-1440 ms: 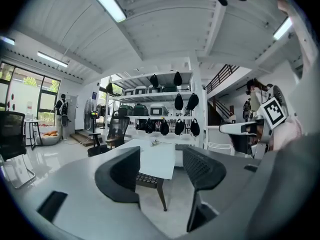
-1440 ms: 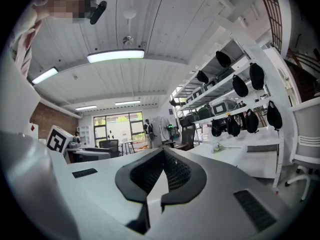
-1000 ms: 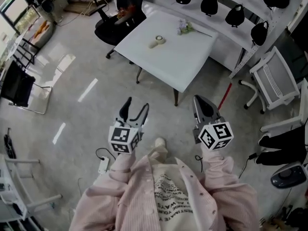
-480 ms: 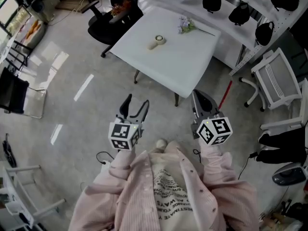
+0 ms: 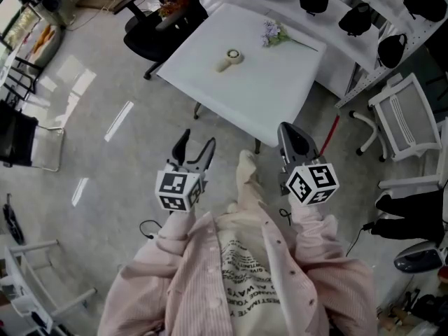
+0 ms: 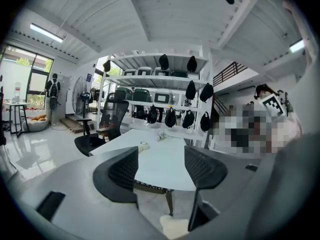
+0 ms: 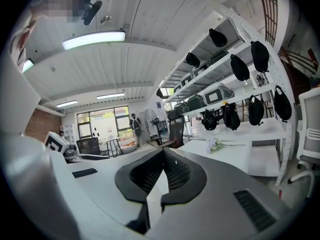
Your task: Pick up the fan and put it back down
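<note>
- Head view: over the last second the white table [image 5: 280, 96] has slid closer and sits more squarely ahead of me. One leg [image 5: 246, 180] is now swung forward between the two tools. I read that as walking up to the table, with no reach begun, so the pick-up is still ahead.
- Head view: the fan [image 5: 229, 59] lies flat on the table's far-left part, untouched. It is small and cream-coloured, with a round head, a dark ring in its middle and a stubby handle. It lies well apart from the flower sprig [image 5: 274, 33] near the far edge.
- Head view: the left gripper [image 5: 196, 146] and right gripper [image 5: 289, 133] hang over the floor, short of the table's near edge. Their height is unchanged since the earlier pictures.
- Left gripper view: the jaws are spread wide with only air between them, and the table shows through the gap. The fan [image 6: 143, 145] is a tiny pale shape far beyond them, with a black office chair [image 6: 102, 129] to its left.
- Right gripper view: the jaws are pressed together, pinching nothing. I see the flower sprig [image 7: 215, 144] and the shelving [image 7: 235, 84] past them, but I cannot make out the fan here.
</note>
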Motion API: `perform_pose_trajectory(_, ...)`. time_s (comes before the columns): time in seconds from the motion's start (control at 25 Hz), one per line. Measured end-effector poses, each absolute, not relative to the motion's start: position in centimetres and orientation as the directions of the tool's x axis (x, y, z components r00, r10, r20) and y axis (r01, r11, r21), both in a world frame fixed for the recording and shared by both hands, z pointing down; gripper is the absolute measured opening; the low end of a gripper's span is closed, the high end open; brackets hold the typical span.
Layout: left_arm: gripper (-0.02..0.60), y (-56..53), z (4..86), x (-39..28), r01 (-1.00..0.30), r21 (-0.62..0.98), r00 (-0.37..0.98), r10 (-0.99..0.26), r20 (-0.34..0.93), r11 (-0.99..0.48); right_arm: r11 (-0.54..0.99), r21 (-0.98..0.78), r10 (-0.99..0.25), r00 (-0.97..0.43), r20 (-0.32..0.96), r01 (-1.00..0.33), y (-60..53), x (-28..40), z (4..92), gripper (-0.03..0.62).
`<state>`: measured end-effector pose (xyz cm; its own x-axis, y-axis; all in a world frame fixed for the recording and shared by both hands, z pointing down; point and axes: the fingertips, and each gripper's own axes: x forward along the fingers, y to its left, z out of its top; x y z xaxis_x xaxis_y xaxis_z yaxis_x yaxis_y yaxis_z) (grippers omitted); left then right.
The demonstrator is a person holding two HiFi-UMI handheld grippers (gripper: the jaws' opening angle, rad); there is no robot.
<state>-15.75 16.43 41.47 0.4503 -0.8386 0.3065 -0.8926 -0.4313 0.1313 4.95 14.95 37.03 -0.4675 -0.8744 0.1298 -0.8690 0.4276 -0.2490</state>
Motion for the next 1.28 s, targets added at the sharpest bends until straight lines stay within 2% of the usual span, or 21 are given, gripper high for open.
perform_pose_trajectory(0.8, 0.267, -3.7, 42.1, -15.0, -0.906, 0.123, 0.421, -0.839, 0.344, -0.404, 0.446, -0.315, -0.849, -0.507, 0.147, -0.838, -6.7, 4.8, 37.3, -0.002)
perform_pose_trajectory(1.28, 0.267, -12.0, 45.2, -13.5, -0.897, 0.109, 0.431, -0.796, 0.426, -0.428, 0.445, -0.344, -0.826, -0.528, 0.198, -0.826, -13.8, 4.7, 40.0, -0.001)
